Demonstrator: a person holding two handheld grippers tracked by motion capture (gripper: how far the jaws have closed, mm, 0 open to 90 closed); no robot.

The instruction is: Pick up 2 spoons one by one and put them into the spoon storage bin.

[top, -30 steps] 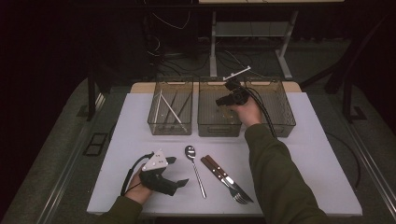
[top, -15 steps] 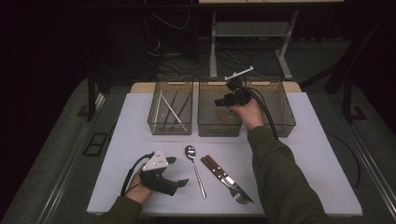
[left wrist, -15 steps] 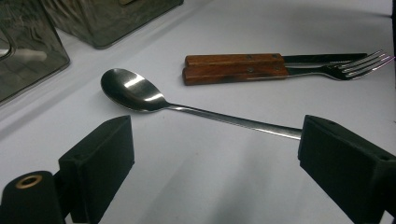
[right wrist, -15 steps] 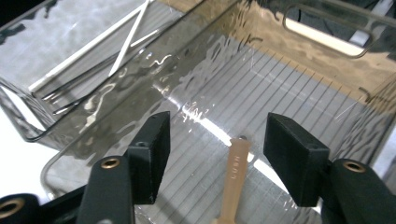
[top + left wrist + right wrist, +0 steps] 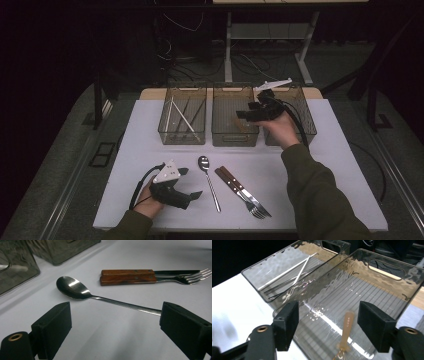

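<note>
My right gripper (image 5: 243, 114) hovers over the back bins, above the wall between the middle bin (image 5: 235, 141) and the right bin (image 5: 306, 116). Its jaws have just been opening and stand open with nothing between them (image 5: 330, 315). Below them a pale wooden utensil (image 5: 347, 327) lies on the middle bin's floor. At the front left my left gripper (image 5: 192, 182) rests on the table, open. Its jaws (image 5: 115, 320) straddle the handle of a steel spoon (image 5: 75, 287) without touching it. A wooden-handled knife (image 5: 127, 272) and fork (image 5: 127, 280) lie side by side beyond the spoon.
The left bin (image 5: 182, 137) holds white and dark chopsticks (image 5: 292, 268). Spoon (image 5: 208, 182), knife (image 5: 231, 179) and fork (image 5: 252, 204) lie on the white table (image 5: 320, 170) near its front edge. A cable trails from the right gripper over the right bin.
The right hand and gripper have shifted to the right, away from the middle of the middle bin. The left gripper and the cutlery on the table have stayed in place.
</note>
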